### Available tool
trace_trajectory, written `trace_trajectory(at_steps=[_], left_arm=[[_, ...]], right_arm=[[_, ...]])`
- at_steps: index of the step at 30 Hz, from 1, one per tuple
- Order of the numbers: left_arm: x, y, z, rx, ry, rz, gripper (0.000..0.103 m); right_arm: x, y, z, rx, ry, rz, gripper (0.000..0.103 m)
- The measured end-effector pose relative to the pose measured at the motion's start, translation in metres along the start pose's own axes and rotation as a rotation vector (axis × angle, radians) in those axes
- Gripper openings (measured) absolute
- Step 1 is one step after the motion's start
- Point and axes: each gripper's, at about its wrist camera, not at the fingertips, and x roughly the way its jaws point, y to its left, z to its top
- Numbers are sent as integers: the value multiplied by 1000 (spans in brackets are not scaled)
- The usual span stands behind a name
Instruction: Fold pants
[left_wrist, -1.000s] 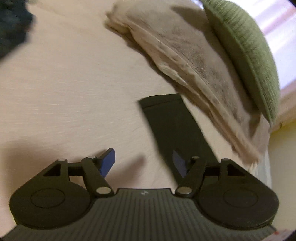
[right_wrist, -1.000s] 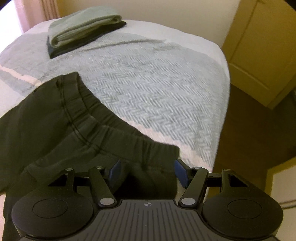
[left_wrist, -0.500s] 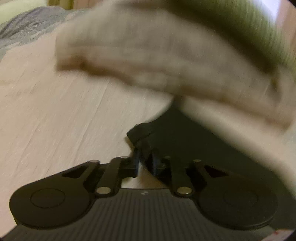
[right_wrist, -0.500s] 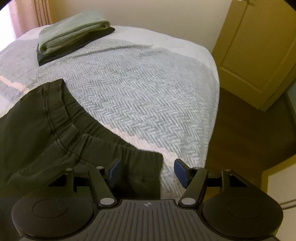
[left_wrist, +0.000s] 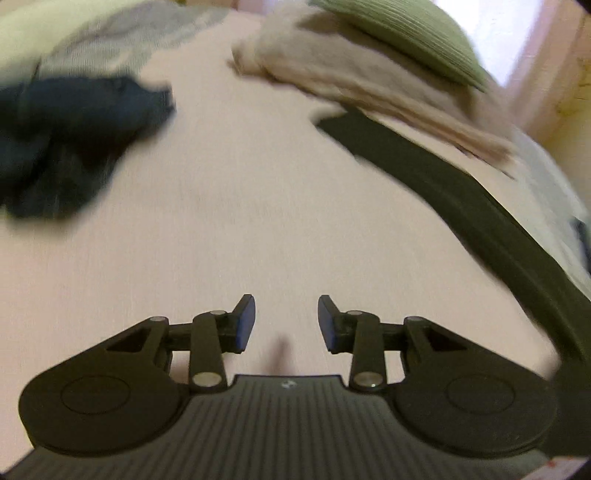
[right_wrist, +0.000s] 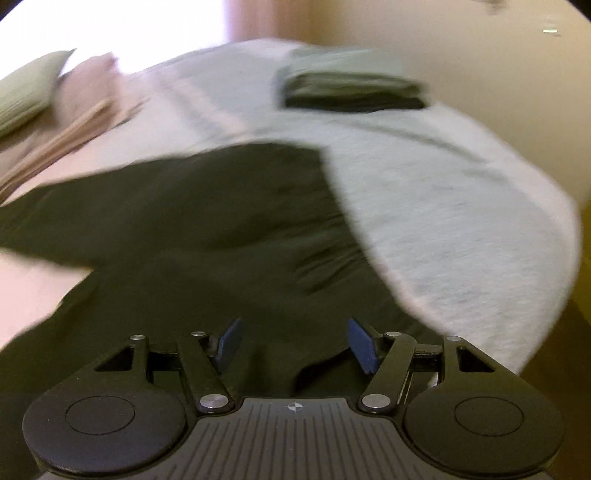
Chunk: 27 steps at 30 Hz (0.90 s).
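The black pants (right_wrist: 221, 221) lie spread on the bed, waist end towards the grey blanket. My right gripper (right_wrist: 295, 343) hovers low over the near part of the pants. Its blue pads (right_wrist: 231, 343) stand wide apart, with dark cloth beneath them and nothing pinched. In the left wrist view one black pant leg (left_wrist: 461, 192) runs as a long strip from the beige blanket down to the right edge. My left gripper (left_wrist: 284, 317) is above bare pink sheet, well left of that leg. Its jaws are opening, with nothing between them.
A crumpled dark blue garment (left_wrist: 74, 136) lies on the pink sheet (left_wrist: 240, 221) at the left. A beige blanket (left_wrist: 369, 81) and green pillow (left_wrist: 406, 33) sit at the head. A folded green and dark stack (right_wrist: 351, 81) rests on the grey blanket (right_wrist: 443, 221); the floor (right_wrist: 581, 302) is beyond.
Half a second ago the left gripper was shut on the hem of the pant leg; it has let go and pulled away to the left. The right view has swung round, jaws unchanged.
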Motion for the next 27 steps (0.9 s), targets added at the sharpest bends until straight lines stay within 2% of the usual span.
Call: trace_trajectory(at_steps=[2, 4, 5, 7, 10, 12, 13, 18, 23, 26, 27], left_arm=[[-16, 0, -51, -7, 44, 5, 35], [-10, 9, -93, -7, 108, 111, 33], [-12, 15, -109, 12, 87, 154, 32], [-22, 16, -113, 9, 70, 186, 32], [-31, 6, -103, 11, 123, 245, 31], [-51, -4, -104, 71, 173, 298, 42], [-59, -10, -102, 87, 194, 316, 44], [-118, -34, -103, 102, 230, 233, 63], [-174, -51, -104, 216, 213, 180, 75], [-217, -47, -103, 287, 165, 137, 87], [-230, -45, -104, 305, 144, 128, 88]], right_arm=[[5, 4, -16, -70, 43, 58, 60], [18, 0, -39, -171, 91, 26, 60], [24, -7, -51, -199, 111, 21, 61], [22, -26, -60, -148, 124, 62, 61], [5, -35, -57, -103, 166, 42, 61], [-9, -32, -53, -83, 226, -5, 61], [-18, -31, -55, -59, 244, -7, 61], [-81, -27, -63, 98, 226, 102, 61], [-151, 15, -88, 80, 116, 64, 61], [-196, 40, -107, 104, 46, 67, 61], [-215, 49, -114, 109, 22, 66, 61]])
